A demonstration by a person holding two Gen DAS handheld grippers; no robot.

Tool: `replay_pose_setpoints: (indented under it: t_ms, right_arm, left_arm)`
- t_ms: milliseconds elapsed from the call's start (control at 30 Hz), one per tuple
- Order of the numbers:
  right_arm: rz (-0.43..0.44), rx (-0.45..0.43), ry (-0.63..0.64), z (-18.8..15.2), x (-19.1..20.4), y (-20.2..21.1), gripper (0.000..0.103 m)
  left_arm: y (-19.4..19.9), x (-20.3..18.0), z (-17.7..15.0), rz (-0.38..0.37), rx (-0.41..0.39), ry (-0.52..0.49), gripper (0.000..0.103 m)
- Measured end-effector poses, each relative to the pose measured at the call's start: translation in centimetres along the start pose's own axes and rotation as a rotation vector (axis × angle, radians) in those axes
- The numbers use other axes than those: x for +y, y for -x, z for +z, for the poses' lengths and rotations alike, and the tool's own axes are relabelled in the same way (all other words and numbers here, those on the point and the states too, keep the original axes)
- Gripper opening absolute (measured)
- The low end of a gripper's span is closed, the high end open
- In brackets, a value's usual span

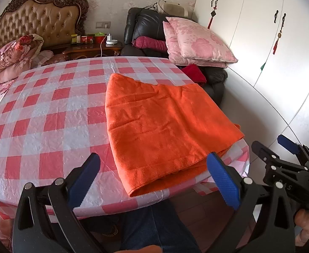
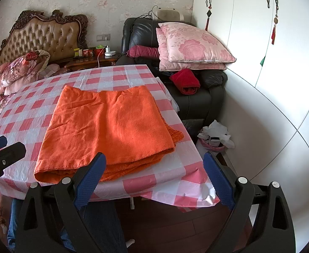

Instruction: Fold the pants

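Right now your orange pants [image 2: 108,128] lie folded into a compact stack near the front right corner of the checked tablecloth [image 1: 38,109], layers showing along the near edge, so the folding looks done or nearly so. You hold your left gripper [image 1: 154,179] low in front of the table edge with its jaws spread wide and nothing between them; its right finger only overlaps the near corner of the pants in view, and you cannot tell if it touches. Your right gripper [image 2: 156,179] sits just off the front edge, jaws likewise wide apart and empty. Both seem pulled back to leave the stack undisturbed, ready if a last smoothing or squaring of the edges is wanted
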State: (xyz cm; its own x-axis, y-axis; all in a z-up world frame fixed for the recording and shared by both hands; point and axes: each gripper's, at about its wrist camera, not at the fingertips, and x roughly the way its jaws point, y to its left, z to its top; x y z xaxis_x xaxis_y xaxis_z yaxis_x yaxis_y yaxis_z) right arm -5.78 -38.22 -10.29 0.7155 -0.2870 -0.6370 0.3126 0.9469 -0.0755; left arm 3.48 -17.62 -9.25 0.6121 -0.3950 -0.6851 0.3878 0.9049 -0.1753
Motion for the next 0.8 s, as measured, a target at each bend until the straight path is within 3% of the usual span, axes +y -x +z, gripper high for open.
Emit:
replay_pose_setpoints:
  t_ms: [500, 600, 700, 800]
  right_arm:
    - [-0.002, 0.007, -0.004, -0.2, 0.0, -0.3, 0.090]
    - [-0.003, 0.007, -0.005, -0.2, -0.1, -0.4, 0.090]
    - [-0.004, 0.002, -0.009, -0.2, -0.1, -0.6, 0.090]
    - [-0.005, -0.005, -0.023, -0.1, 0.1, -1.1, 0.090]
  left_arm:
    - [-0.3, -0.9, -0.1, -0.035, -0.020, -0.039, 0.101]
    - [-0.6, -0.8, 0.2, -0.092, -0.007, -0.035, 0.101]
    - [0.0, 0.5, 0.6, -0.110, -0.035, -0.002, 0.101]
    - [1.8, 4.3, 1.1, -0.121, -0.076, 0.026, 0.101]
